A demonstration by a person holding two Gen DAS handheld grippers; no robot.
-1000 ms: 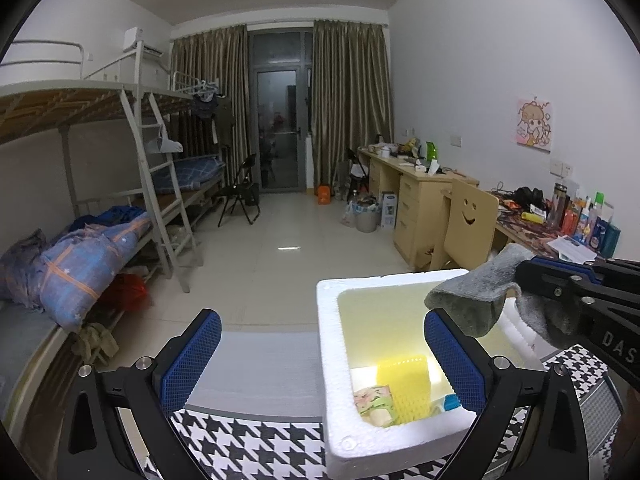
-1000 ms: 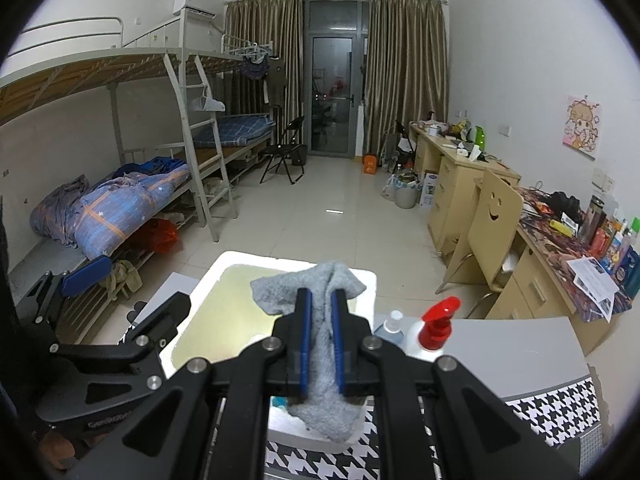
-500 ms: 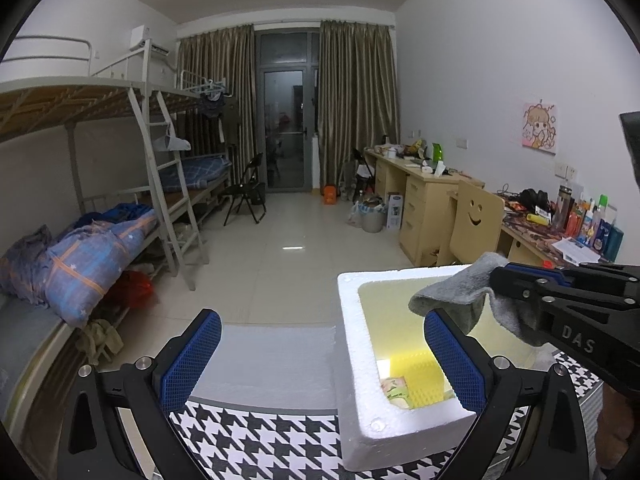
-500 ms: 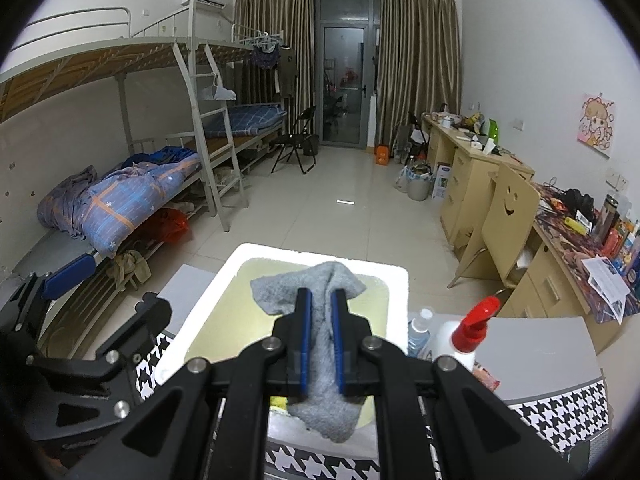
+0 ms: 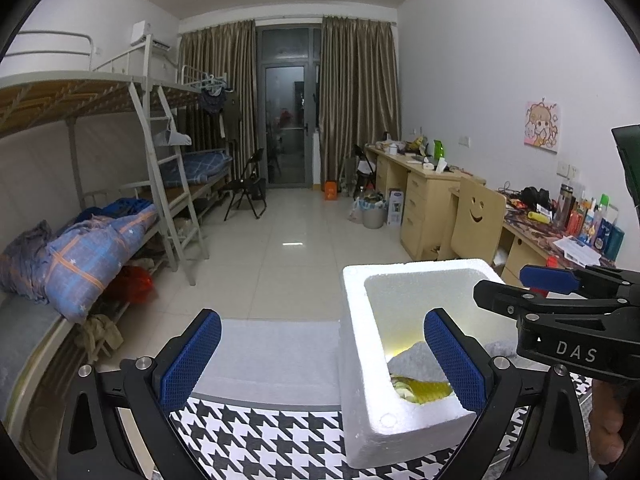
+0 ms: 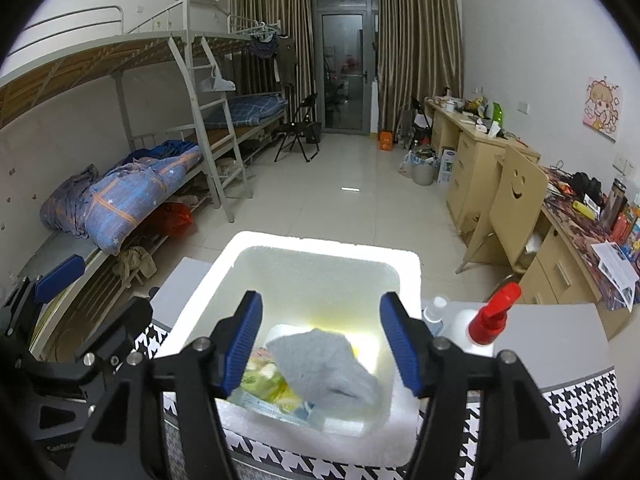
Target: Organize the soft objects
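Inside foam box (image 6: 248,258): grey cloth (image 6: 328,364), right-wrist view clearest.

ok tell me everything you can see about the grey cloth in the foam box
The grey cloth is a soft, fuzzy, towel-like piece, crumpled into a loose heap. It lies inside the white foam box, toward the near side, resting on colourful packets. The right gripper hangs open above it, not touching. From the left wrist view only a grey corner shows over the box wall.

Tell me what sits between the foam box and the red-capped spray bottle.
A small clear bottle with a white cap stands between the foam box and the spray bottle; the right wrist view shows it.
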